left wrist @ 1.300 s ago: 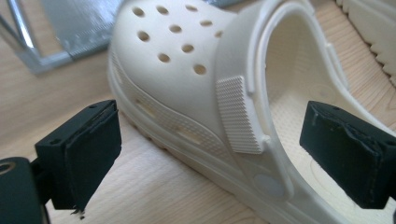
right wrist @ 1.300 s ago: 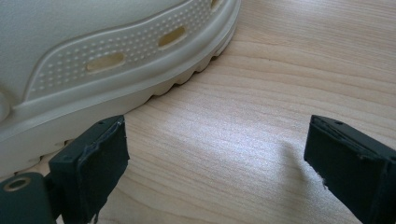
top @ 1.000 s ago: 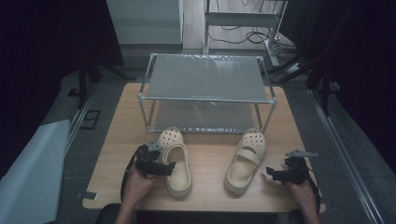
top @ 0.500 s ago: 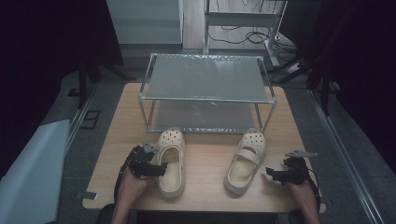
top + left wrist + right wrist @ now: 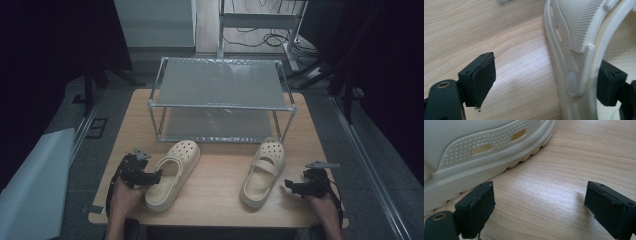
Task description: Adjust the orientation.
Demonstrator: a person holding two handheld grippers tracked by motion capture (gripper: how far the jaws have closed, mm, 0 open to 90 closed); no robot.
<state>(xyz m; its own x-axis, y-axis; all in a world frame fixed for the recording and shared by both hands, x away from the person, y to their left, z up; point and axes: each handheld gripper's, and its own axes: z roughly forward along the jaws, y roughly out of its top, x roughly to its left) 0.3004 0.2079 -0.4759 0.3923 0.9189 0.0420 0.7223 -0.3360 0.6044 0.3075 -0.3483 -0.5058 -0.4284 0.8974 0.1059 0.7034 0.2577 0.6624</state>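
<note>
Left tongs point(image 5: 155, 177) sit at the left clog's point(image 5: 173, 173) heel in the high view, right tongs point(image 5: 288, 185) just beside the right clog point(image 5: 262, 171) on the desk point(image 5: 220, 165). Left gripper view: jaws open, straddling the clog's side wall. Right gripper view: jaws open over bare wood.

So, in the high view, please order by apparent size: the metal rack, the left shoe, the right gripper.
1. metal rack
2. left shoe
3. right gripper, clearly the smallest
</note>
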